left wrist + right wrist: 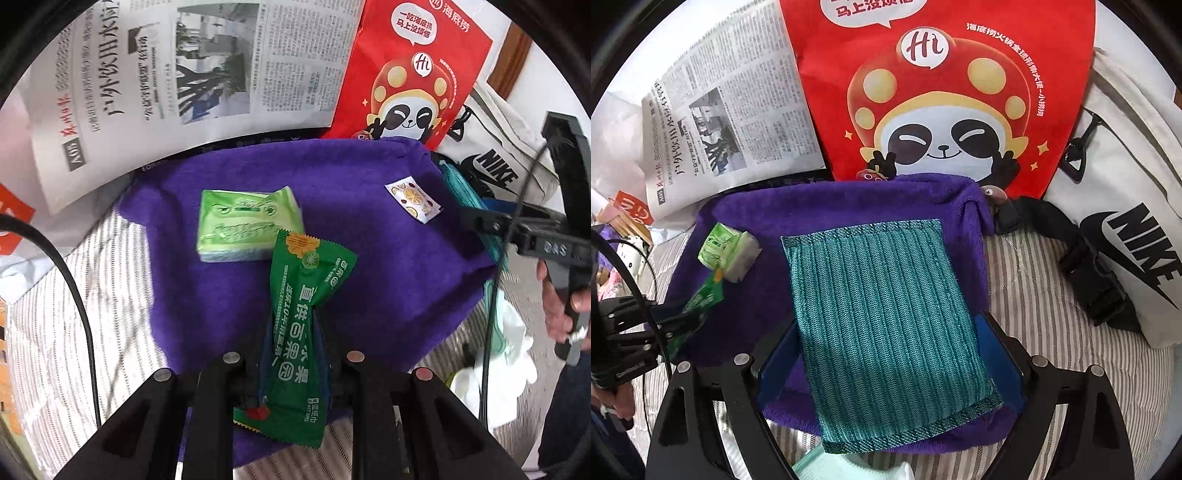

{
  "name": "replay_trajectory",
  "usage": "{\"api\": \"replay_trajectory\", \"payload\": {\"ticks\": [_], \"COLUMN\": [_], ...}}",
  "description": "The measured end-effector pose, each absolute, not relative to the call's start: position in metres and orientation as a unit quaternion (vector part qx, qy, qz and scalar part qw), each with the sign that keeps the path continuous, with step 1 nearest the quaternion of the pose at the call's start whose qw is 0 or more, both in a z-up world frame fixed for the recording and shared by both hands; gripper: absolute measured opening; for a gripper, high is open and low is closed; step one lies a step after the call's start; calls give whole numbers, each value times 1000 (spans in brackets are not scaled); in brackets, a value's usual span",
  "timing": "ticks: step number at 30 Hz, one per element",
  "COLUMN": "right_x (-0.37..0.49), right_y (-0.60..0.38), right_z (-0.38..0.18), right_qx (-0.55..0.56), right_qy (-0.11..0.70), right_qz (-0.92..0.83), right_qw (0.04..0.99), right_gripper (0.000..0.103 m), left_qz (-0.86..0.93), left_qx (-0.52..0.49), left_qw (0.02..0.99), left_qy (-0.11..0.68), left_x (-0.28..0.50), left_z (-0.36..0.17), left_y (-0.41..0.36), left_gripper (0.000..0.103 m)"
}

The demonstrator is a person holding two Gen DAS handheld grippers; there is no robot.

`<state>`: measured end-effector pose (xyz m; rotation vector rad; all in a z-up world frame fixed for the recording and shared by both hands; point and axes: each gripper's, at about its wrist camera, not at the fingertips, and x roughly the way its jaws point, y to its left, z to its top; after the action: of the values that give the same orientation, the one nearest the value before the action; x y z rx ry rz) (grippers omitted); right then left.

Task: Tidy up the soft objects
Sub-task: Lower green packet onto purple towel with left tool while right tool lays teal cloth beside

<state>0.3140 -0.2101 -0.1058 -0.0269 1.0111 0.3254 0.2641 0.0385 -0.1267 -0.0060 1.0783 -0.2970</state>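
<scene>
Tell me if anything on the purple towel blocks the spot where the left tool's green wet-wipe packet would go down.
Partly. The light green tissue pack lies on the purple towel just beyond the green wet-wipe packet in the left tool. A small sachet sits off to the right. Other towel areas look bare.

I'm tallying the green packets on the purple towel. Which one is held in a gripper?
The long dark green wet-wipe sachet, pinched in the left gripper. The light green tissue pack lies free on the purple towel beyond it.
</scene>
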Motion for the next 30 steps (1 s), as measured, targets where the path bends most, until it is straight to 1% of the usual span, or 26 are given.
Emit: {"api": "replay_trajectory", "payload": {"ticks": [6,11,16,21,23,26,28,30], "right_x": [321,325,333,339,340,340,341,343], "right_y": [-206,-205,-203,-196,-192,-190,-188,-183], "right_z": [-111,-116,-122,-125,-126,-124,-123,-128], "right_qx": [-17,-25,-30,-35,-45,-42,-44,-59], "right_qy": [485,487,491,488,486,484,482,493], "right_qz": [155,146,145,148,149,155,154,147], "right_qw": [860,861,859,859,860,860,861,856], "right_gripper": [90,90,90,90,89,89,89,89], "left_qz": [-110,-103,-100,-102,-104,-113,-122,-125], "left_qx": [15,3,2,-1,0,-4,-12,-11], "left_qw": [846,848,848,848,847,844,842,842], "left_qy": [521,520,520,521,522,524,525,524], "left_x": [262,265,269,268,268,268,267,266], "left_z": [-132,-137,-141,-145,-144,-143,-141,-138], "left_y": [50,55,51,52,52,50,48,45], "left_gripper": [22,23,28,30,33,47,62,69]}}
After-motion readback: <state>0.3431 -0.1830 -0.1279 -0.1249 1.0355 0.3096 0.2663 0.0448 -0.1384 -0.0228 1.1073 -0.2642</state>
